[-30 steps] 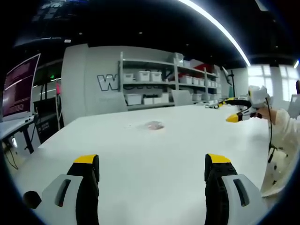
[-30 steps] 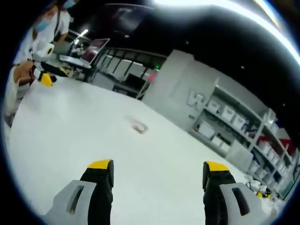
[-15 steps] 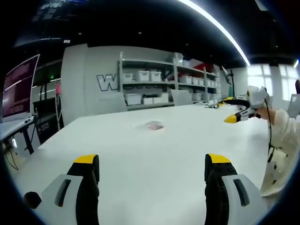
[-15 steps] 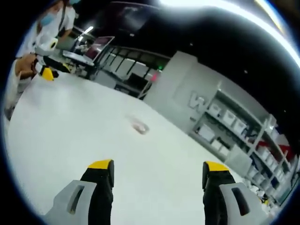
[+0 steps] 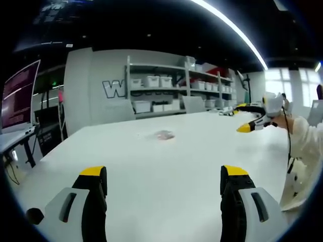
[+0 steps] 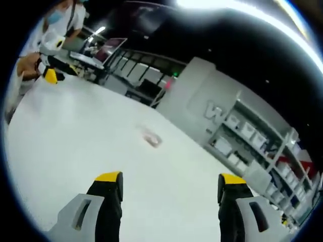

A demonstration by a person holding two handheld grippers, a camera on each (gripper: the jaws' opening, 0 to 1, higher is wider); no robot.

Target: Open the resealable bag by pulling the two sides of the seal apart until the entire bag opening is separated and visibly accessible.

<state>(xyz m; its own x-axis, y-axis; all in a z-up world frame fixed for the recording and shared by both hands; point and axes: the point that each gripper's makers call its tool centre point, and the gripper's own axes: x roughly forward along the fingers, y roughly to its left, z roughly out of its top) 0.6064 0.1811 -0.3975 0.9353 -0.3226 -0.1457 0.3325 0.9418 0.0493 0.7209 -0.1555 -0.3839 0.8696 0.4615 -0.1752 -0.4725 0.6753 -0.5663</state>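
White table (image 5: 166, 166), shelving with white bins (image 5: 161, 83), monitor (image 5: 20, 93)

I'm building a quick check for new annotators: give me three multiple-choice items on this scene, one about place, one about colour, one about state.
1. Where is the resealable bag?
A. Between the left gripper's jaws
B. Lying on the white table, far ahead of both grippers
C. On a shelf

2. What colour are the jaw tips of the left gripper?
A. Yellow
B. Red
C. Blue

3. How does the right gripper stand?
A. Shut on the bag
B. Shut on nothing
C. Open, holding nothing

Key: B, the bag lies alone on the table; A, yellow caps top the black jaws; C, bare table shows between the spread jaws.
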